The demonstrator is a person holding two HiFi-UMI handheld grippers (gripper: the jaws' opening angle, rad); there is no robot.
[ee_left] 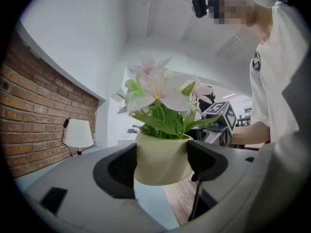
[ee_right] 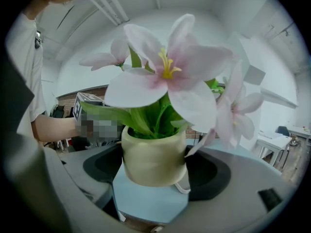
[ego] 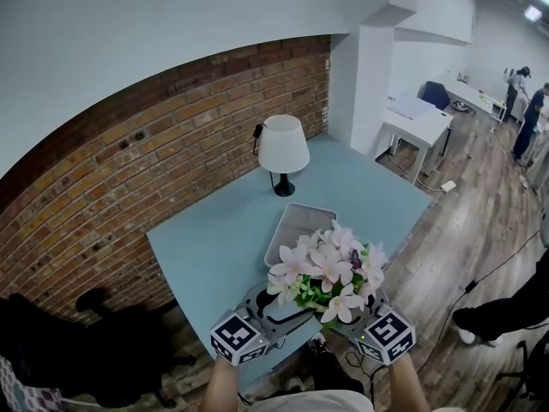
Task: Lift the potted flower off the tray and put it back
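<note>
The potted flower (ego: 326,273), pale pink blooms in a cream pot, hangs in the air over the table's near edge, in front of the grey tray (ego: 296,221). My left gripper (ego: 279,307) and right gripper (ego: 352,316) hold it from opposite sides, their tips hidden under the blooms. In the left gripper view the cream pot (ee_left: 160,159) sits between the dark jaws of the left gripper (ee_left: 160,163), touching both. The right gripper (ee_right: 154,165) is likewise shut on the pot (ee_right: 153,157), whose base hangs above the blue table top.
A white lamp (ego: 283,148) stands behind the tray on the blue table (ego: 214,230), near the brick wall. A black chair (ego: 94,350) is at the left. A white desk (ego: 420,118) and people (ego: 527,110) are far right. Someone's leg (ego: 506,312) is close by.
</note>
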